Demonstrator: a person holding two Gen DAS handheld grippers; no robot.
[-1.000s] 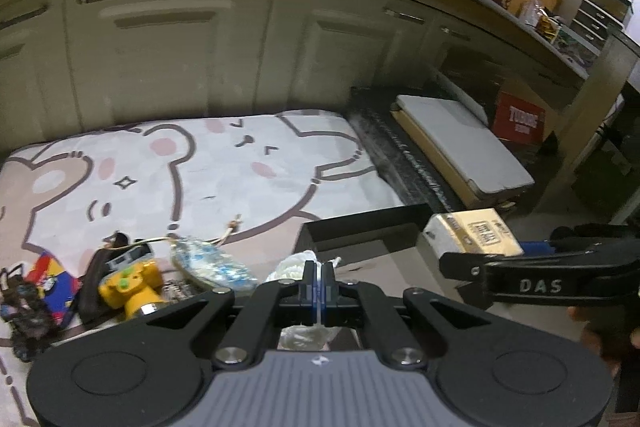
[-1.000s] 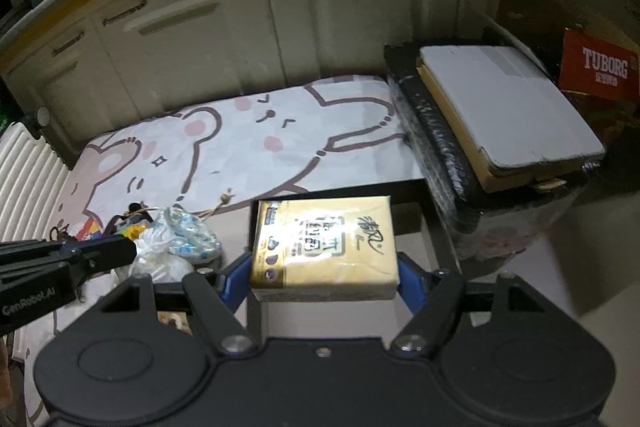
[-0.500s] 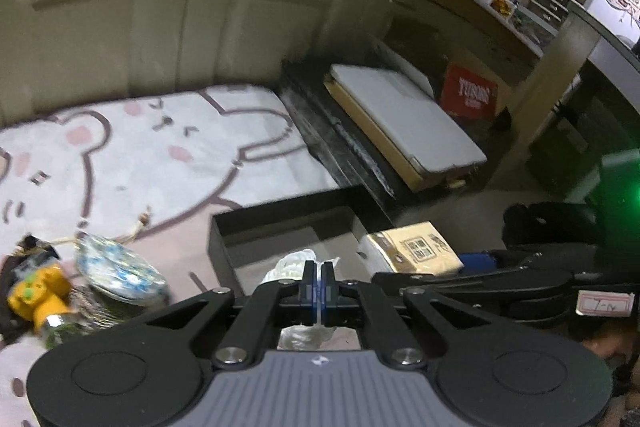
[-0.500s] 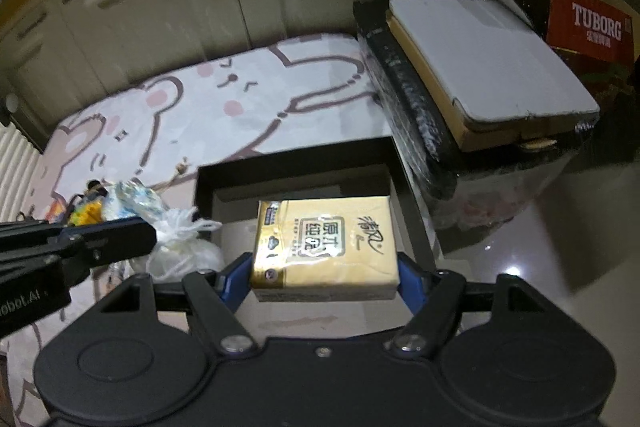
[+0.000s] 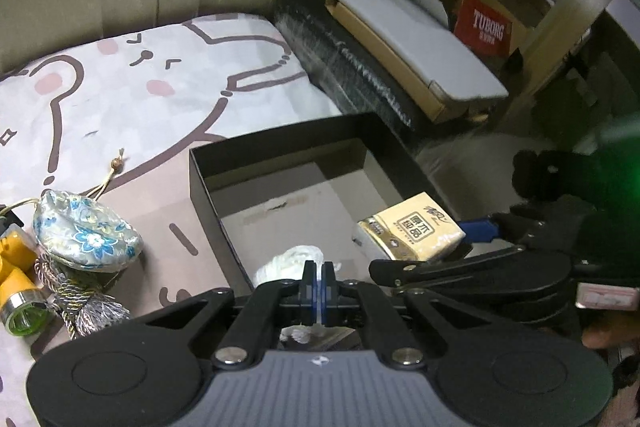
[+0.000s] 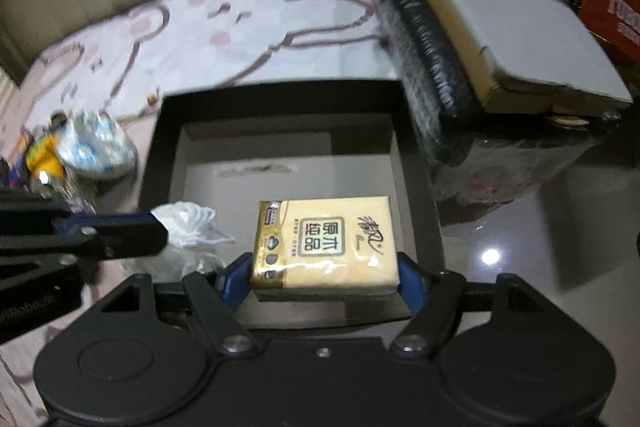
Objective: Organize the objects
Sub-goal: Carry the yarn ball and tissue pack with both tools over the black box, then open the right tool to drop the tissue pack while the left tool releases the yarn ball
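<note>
Right gripper: I hold it clamped on the tissue pack, over the near right part of the open box.

Left gripper: pinched together on the white bag, at the box's 7 o'clock corner.

Pack: flat, label up, long axis spanning 9 to 3 between my fingers, text reading upright.

Risk, as I judge: letting go high tips the pack onto the rim; the bag may snag under it.
</note>
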